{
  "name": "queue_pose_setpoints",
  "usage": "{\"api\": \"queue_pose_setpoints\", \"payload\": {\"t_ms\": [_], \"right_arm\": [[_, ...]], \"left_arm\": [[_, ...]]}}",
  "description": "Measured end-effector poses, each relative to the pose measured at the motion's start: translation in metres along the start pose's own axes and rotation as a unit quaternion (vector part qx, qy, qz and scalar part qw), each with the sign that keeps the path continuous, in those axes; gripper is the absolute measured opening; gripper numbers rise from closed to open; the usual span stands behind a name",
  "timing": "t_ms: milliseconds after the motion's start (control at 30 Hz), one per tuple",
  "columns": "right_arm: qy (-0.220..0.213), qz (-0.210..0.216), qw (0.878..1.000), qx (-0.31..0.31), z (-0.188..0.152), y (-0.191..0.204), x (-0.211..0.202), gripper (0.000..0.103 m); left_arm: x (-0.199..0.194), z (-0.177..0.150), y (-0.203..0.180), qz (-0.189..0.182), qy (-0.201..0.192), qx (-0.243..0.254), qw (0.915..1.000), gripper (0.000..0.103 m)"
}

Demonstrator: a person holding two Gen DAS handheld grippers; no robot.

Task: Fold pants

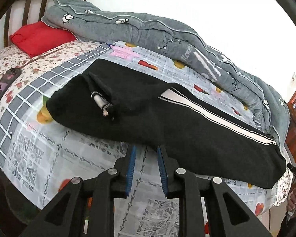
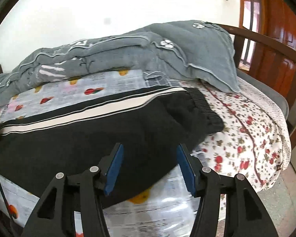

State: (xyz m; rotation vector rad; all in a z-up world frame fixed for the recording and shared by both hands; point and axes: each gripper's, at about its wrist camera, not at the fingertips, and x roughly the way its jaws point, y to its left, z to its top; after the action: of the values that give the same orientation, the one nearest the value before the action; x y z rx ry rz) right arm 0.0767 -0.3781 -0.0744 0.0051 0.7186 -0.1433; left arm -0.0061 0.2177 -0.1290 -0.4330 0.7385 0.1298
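Note:
Black pants (image 1: 167,118) with a white side stripe lie lengthwise on the bed, folded leg on leg, waist with drawstring at the left. My left gripper (image 1: 146,148) is open, its blue-padded fingertips at the pants' near edge, holding nothing. In the right wrist view the pants (image 2: 88,134) end in ribbed cuffs at the right. My right gripper (image 2: 150,148) is open with its fingers over the near edge of the leg end, holding nothing.
A grey quilt (image 1: 148,31) is heaped along the far side of the bed. A red pillow (image 1: 39,37) and a phone (image 1: 2,88) lie at the left. The patterned bedsheet (image 1: 69,158) drops off at the near edge. A wooden door (image 2: 276,29) stands right.

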Motion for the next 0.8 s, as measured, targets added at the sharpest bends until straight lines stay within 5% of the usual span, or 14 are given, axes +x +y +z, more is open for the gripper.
{"api": "queue_pose_setpoints", "payload": {"t_ms": [67,100,133,167,367,433,500,667,800], "right_arm": [[0.003,0.013,1.000,-0.007,0.000,0.011,-0.001,0.055],[0.003,0.016,1.000,-0.010,-0.001,0.016,-0.002,0.055],[0.002,0.017,1.000,-0.013,-0.001,0.022,-0.002,0.055],[0.002,0.018,1.000,-0.016,-0.002,0.028,-0.002,0.055],[0.014,0.030,0.999,-0.020,-0.002,0.055,0.008,0.055],[0.017,0.032,0.999,-0.024,-0.001,0.065,0.012,0.055],[0.022,0.039,0.999,-0.026,0.000,0.075,0.016,0.055],[0.028,0.043,0.998,-0.040,0.003,0.102,0.026,0.055],[0.040,0.047,0.997,-0.049,0.005,0.116,0.037,0.055]], "left_arm": [[-0.001,0.006,0.007,-0.007,-0.008,-0.010,0.9999,0.023],[-0.001,0.008,0.009,-0.010,-0.013,-0.013,0.9998,0.037],[-0.002,0.010,0.012,-0.012,-0.020,-0.014,0.9996,0.054],[-0.002,0.010,0.014,-0.012,-0.026,-0.014,0.9995,0.088],[-0.005,0.022,0.012,0.008,-0.082,0.040,0.9958,0.080],[0.001,0.030,0.010,0.001,-0.070,0.054,0.9961,0.076],[0.009,0.034,0.011,0.001,-0.060,0.062,0.9962,0.061],[0.035,0.038,0.019,0.016,-0.034,0.062,0.9973,0.053],[0.052,0.048,0.022,0.063,-0.028,0.081,0.9943,0.020]]}}
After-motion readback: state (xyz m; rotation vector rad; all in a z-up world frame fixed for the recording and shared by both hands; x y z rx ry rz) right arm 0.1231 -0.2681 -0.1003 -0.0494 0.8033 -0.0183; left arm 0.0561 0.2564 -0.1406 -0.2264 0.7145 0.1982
